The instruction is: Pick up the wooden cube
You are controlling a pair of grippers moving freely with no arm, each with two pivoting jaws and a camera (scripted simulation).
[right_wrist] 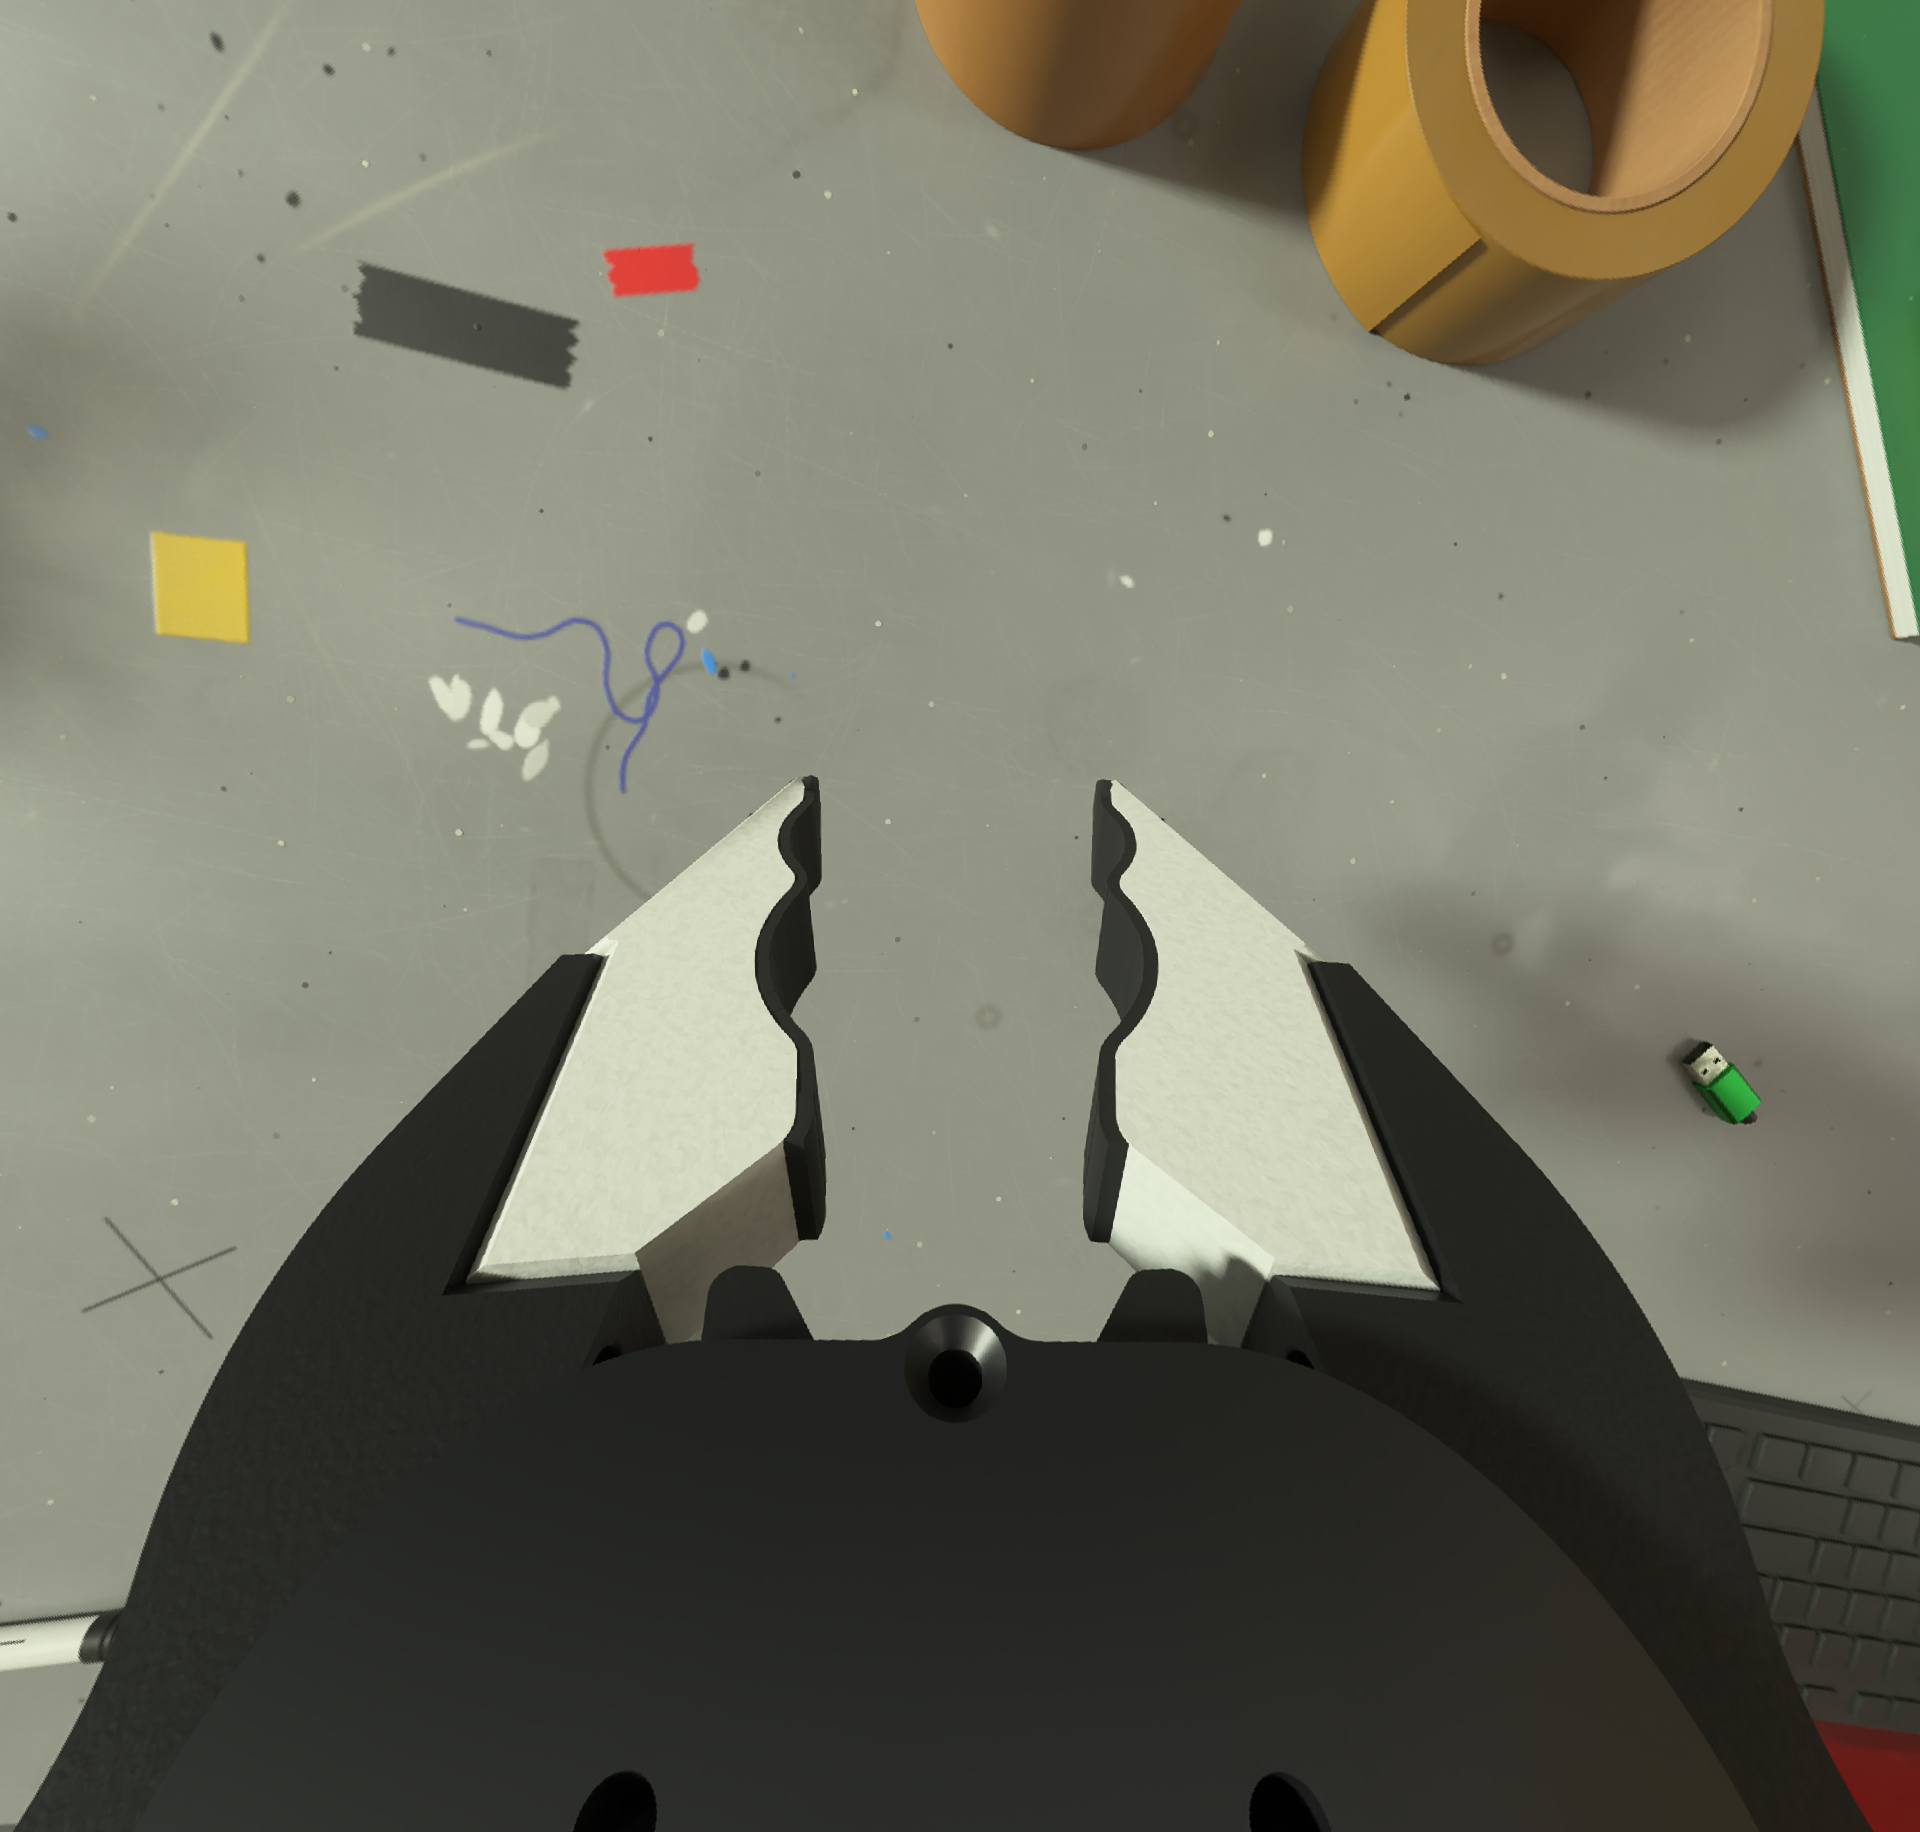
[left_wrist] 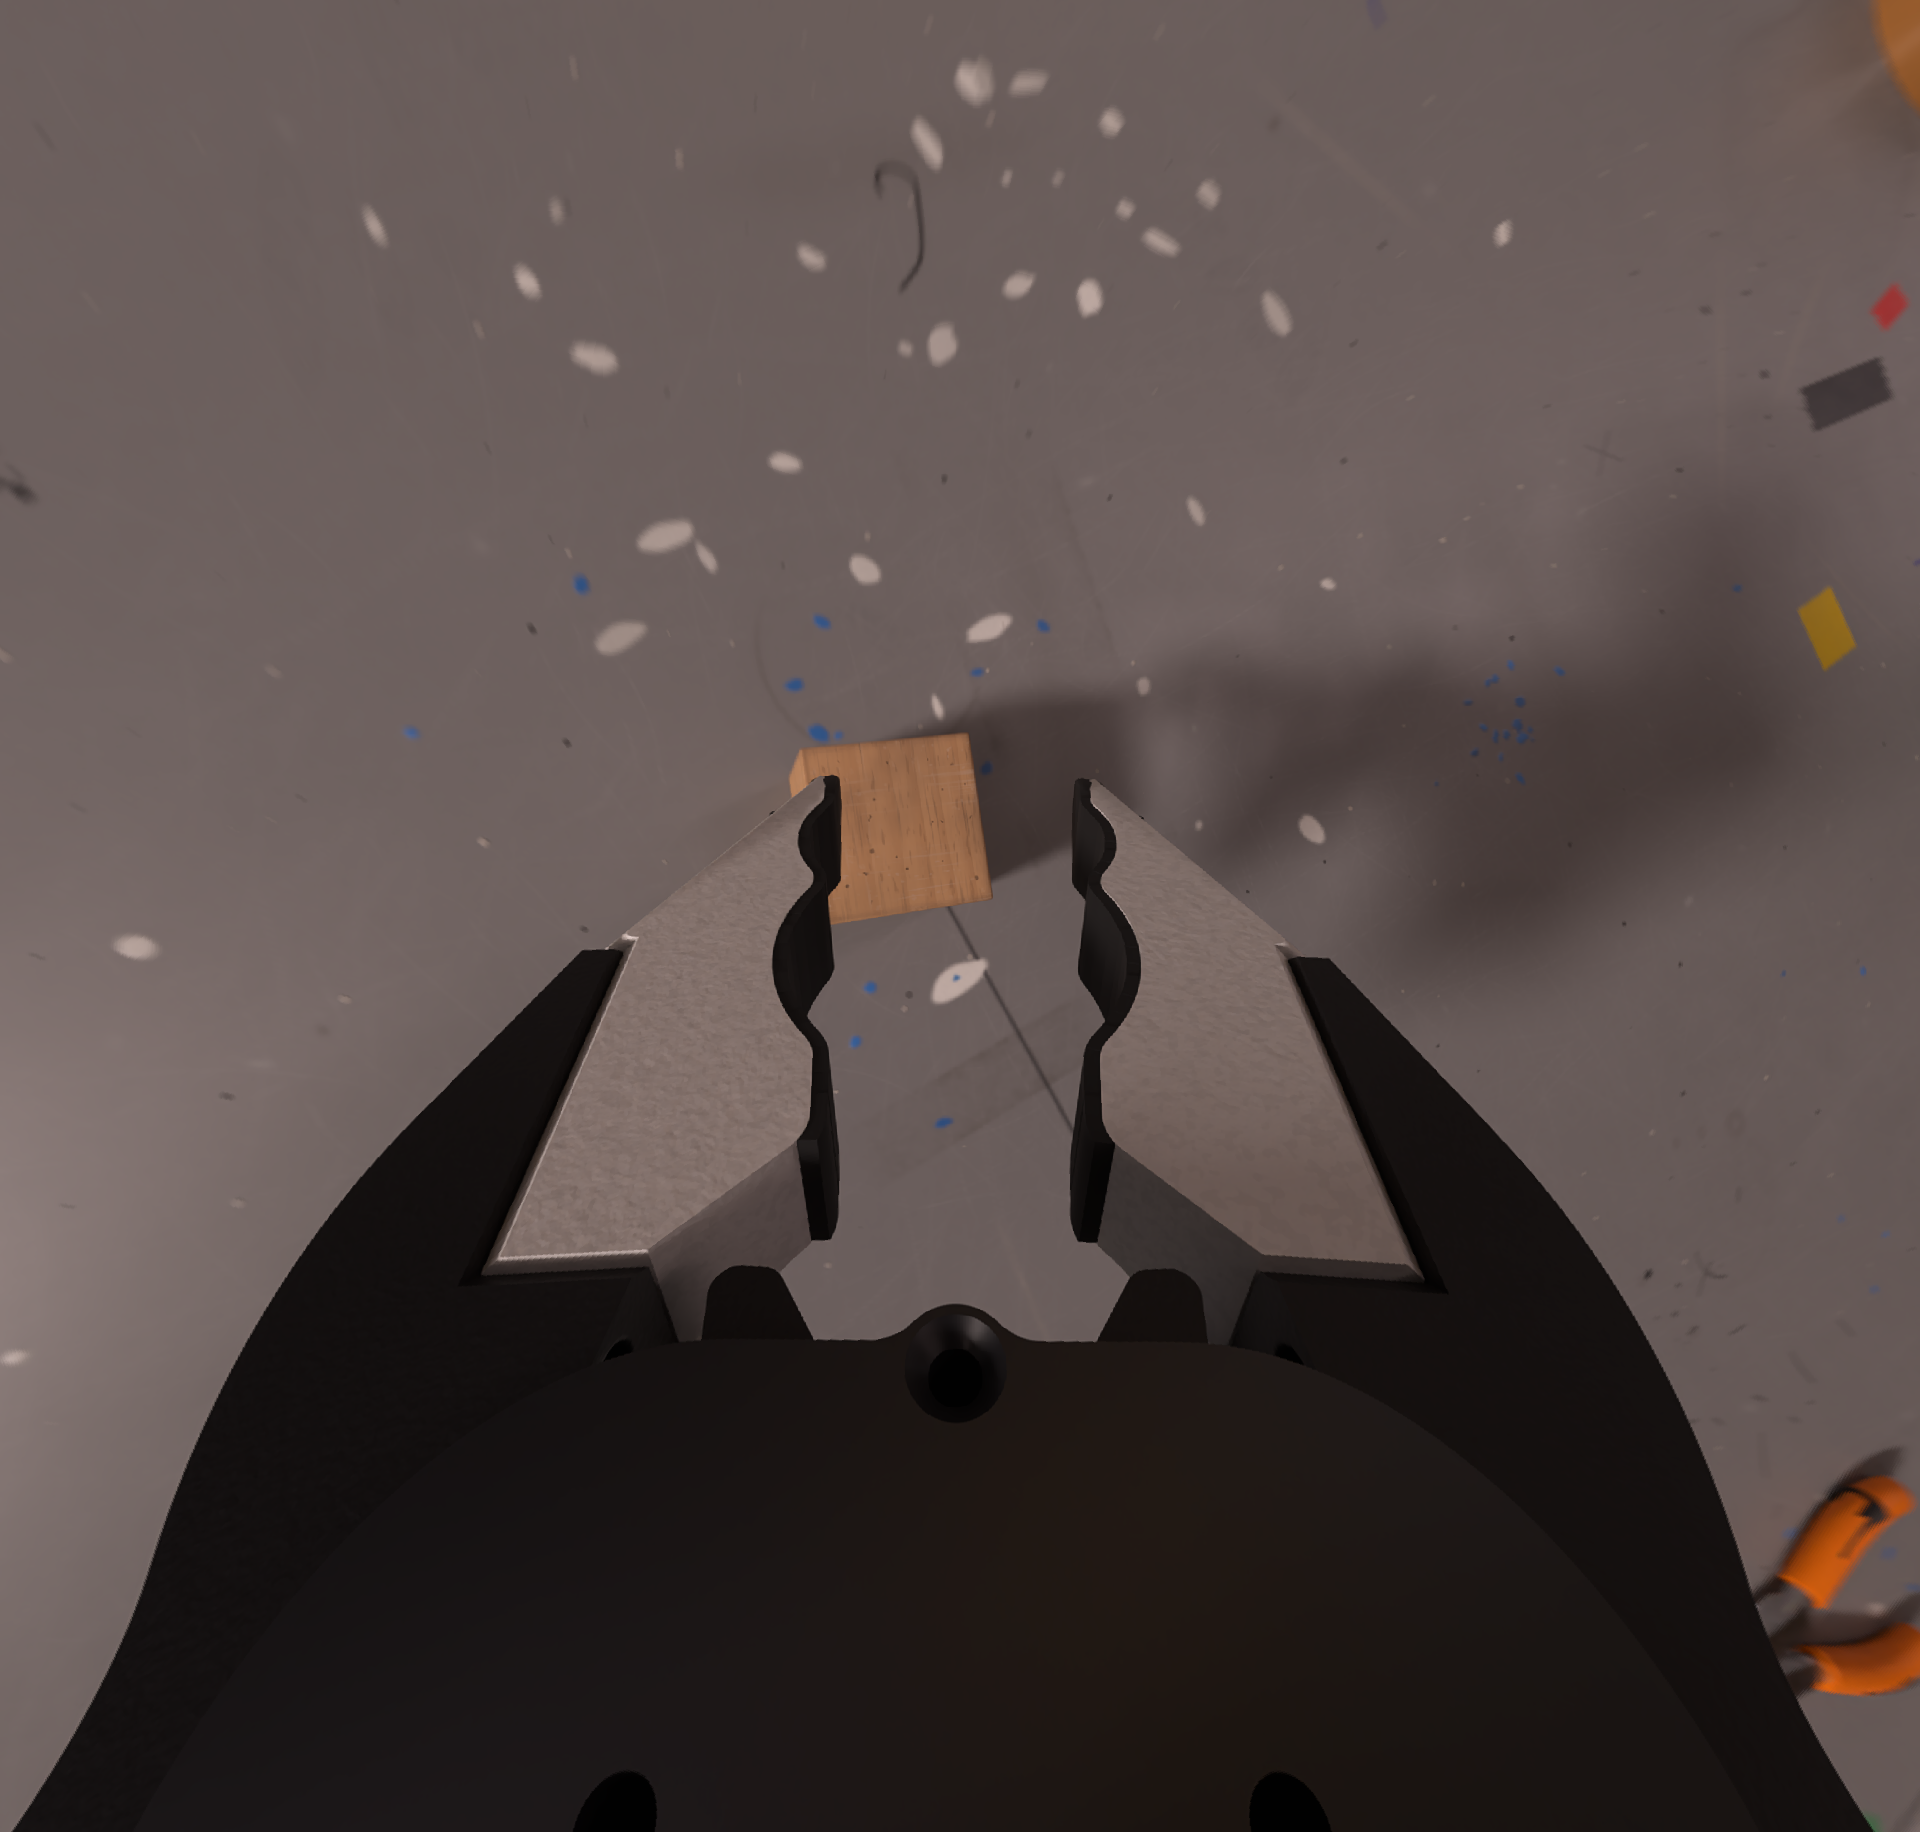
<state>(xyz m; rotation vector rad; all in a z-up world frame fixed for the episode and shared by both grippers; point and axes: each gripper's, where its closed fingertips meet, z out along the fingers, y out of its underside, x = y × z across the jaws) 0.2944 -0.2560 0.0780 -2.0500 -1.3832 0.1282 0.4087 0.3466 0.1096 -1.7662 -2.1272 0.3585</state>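
A small wooden cube (left_wrist: 909,826) rests on the grey, paint-flecked table. My left gripper (left_wrist: 954,790) is open and hovers over it. The cube lies under the gap between the fingers, close to the left fingertip (left_wrist: 826,816), which hides its left edge. The right fingertip (left_wrist: 1086,816) stands apart from the cube. My right gripper (right_wrist: 954,790) is open and empty over bare table; the cube does not show in the right wrist view.
Two brown tape rolls (right_wrist: 1558,120) (right_wrist: 1081,6) and a green book (right_wrist: 1870,276) lie ahead of the right gripper. A green USB stick (right_wrist: 1720,1081) and dark keyboard (right_wrist: 1818,1554) lie to its right. Orange-handled pliers (left_wrist: 1849,1595) lie at the left wrist view's lower right.
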